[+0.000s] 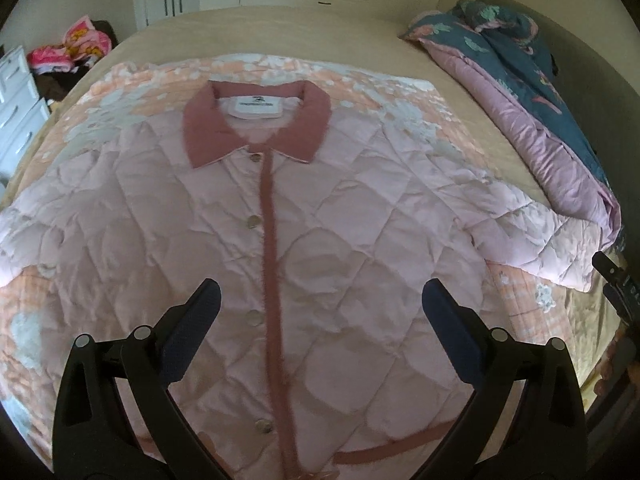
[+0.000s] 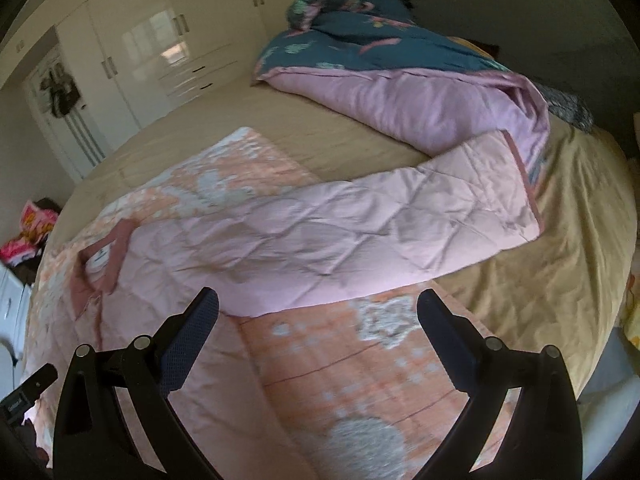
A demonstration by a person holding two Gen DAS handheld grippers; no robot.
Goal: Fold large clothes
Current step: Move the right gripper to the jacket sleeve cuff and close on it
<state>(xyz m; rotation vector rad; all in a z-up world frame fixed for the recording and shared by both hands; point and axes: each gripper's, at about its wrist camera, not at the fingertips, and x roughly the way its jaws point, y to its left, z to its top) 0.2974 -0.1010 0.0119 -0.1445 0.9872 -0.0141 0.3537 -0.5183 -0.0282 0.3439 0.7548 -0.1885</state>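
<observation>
Pink quilted fabric made up the one jacket (image 1: 320, 240), spread front-up and buttoned on a peach floral blanket (image 1: 132, 88) in the middle of the bed (image 1: 280, 32). Four snap buttons showed along its darker placket. One sleeve (image 2: 400, 220) reached toward the rumpled teal-and-lilac duvet (image 2: 400, 92) at the bed's right edge. Both the left gripper (image 1: 320, 304) and right gripper (image 2: 318, 312) hovered with jaws spread wide, holding nothing.

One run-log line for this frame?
stage: pre-fold | jacket: flat, buttoned, sleeves spread | left gripper: open, empty | right gripper: open, empty
</observation>
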